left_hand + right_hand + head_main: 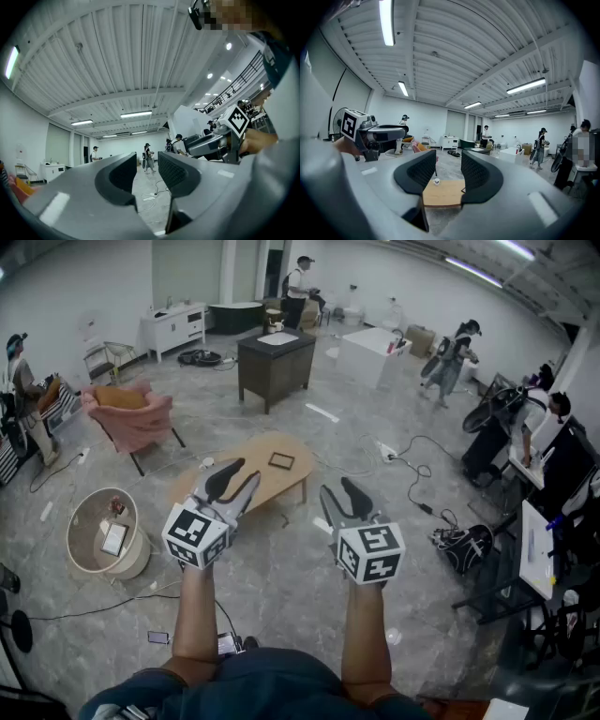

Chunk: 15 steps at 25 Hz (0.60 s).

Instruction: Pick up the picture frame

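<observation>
Ahead, picture frame lying flat on the wooden table, well apart from both grippers, left gripper and right gripper held side by side, each with jaws slightly apart, nothing between.

left gripper: grey body, black ribbed pads | right gripper: alike | marker cubes: white with black squares (one on each) | shirt: dark teal
</observation>
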Motion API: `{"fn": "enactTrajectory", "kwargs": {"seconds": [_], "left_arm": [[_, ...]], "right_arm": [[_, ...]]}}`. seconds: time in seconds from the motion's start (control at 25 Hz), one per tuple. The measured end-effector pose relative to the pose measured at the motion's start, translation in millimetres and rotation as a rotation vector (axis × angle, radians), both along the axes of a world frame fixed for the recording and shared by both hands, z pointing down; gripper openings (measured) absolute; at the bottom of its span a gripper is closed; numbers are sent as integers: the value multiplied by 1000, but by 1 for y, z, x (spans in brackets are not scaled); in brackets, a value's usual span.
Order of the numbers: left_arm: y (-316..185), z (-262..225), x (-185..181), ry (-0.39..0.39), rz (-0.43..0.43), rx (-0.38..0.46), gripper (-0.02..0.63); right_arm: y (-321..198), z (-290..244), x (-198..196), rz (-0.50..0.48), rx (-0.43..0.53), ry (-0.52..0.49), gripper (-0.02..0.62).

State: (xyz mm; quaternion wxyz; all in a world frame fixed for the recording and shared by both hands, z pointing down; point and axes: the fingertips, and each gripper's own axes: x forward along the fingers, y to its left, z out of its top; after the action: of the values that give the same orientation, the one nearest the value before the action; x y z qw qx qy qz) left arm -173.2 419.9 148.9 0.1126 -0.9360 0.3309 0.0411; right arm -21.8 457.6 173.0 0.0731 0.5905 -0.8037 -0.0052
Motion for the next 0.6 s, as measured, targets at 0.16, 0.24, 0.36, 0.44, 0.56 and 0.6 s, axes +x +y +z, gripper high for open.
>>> {"fn": "enactTrajectory", "kwargs": {"seconds": [0.16,0.24,0.36,0.44,0.56,0.6], "left_arm": [[-11,-2,-4,2,3,-5,140],[-16,-1,-6,4,7,-7,140],[-21,1,-9,6,11,-9,140],[-24,2,-10,5,13,-12,140],[-29,6,-14,2,17,-20,140],[-31,8,-15,1,17,-22,140]], "right_arm": [[-10,-2,-2,8,-7,3,179],[-15,-1,-4,12,-11,6,179],[-21,1,-7,16,-16,13,179],[-24,2,-9,18,-21,12,179],[-29,6,-13,21,-28,11,179],[-31,8,-15,22,-30,11,179]]}}
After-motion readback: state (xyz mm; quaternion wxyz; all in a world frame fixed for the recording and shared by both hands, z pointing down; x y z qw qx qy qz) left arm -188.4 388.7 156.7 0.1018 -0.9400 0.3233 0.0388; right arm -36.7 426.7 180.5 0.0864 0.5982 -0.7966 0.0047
